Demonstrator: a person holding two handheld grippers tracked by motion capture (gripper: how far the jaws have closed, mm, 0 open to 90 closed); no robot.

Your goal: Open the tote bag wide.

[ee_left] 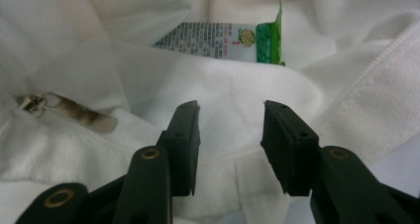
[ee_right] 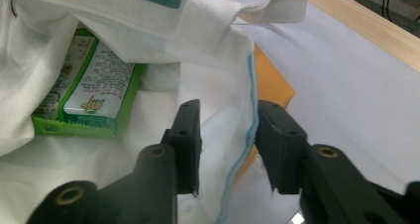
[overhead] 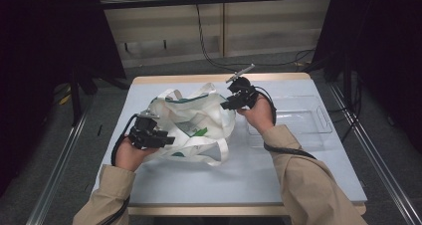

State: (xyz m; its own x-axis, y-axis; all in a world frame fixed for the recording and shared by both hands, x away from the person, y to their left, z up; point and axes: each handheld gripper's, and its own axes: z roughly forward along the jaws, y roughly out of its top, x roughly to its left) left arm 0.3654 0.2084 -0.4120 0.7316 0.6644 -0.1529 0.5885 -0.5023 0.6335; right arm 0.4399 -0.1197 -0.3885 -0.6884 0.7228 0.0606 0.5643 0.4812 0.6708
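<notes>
Pale-blue table: crumpled white tote bag, teal-trimmed, green packets inside; both tools apart.

Clear plastic tray at centre right of high view, on pale blue table top. Wooden table edge along far side, above centre. Black cables hang down back wall at upper centre, trail across grey floor. Metal rails run down left and right sides. Dark curtains at upper left and upper right.
</notes>
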